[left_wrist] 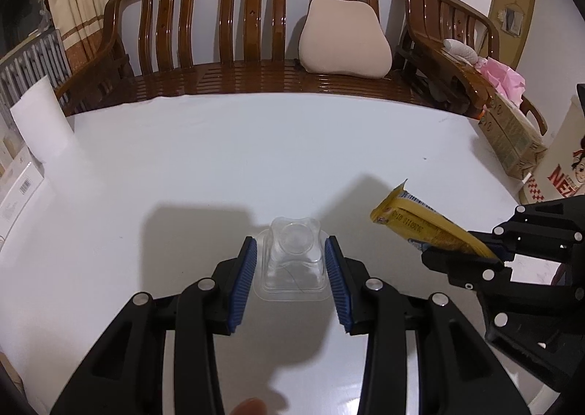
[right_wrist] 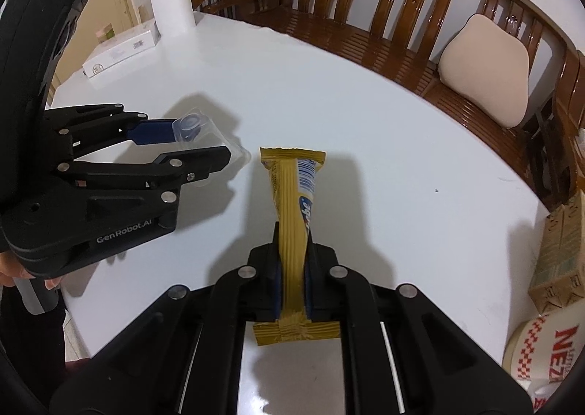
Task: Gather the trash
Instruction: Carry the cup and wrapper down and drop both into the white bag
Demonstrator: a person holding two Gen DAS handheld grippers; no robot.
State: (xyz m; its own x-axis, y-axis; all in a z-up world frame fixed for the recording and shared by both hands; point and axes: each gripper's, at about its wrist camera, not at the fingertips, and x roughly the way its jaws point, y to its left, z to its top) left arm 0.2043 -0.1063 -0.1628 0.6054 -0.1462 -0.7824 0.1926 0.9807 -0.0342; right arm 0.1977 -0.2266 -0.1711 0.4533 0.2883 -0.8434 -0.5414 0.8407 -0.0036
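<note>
While your left gripper (left_wrist: 290, 261) pinches the clear plastic cup (left_wrist: 292, 257) between its blue pads, your right gripper (right_wrist: 292, 268) is clamped tight on the yellow wrapper (right_wrist: 292, 210), both held just above the white table (right_wrist: 365, 122).

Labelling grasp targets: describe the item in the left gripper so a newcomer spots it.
Over the white table before the wooden bench, the left gripper clamps a clear plastic cup. It is see-through and empty, unlike the yellow wrapper alongside.
</note>
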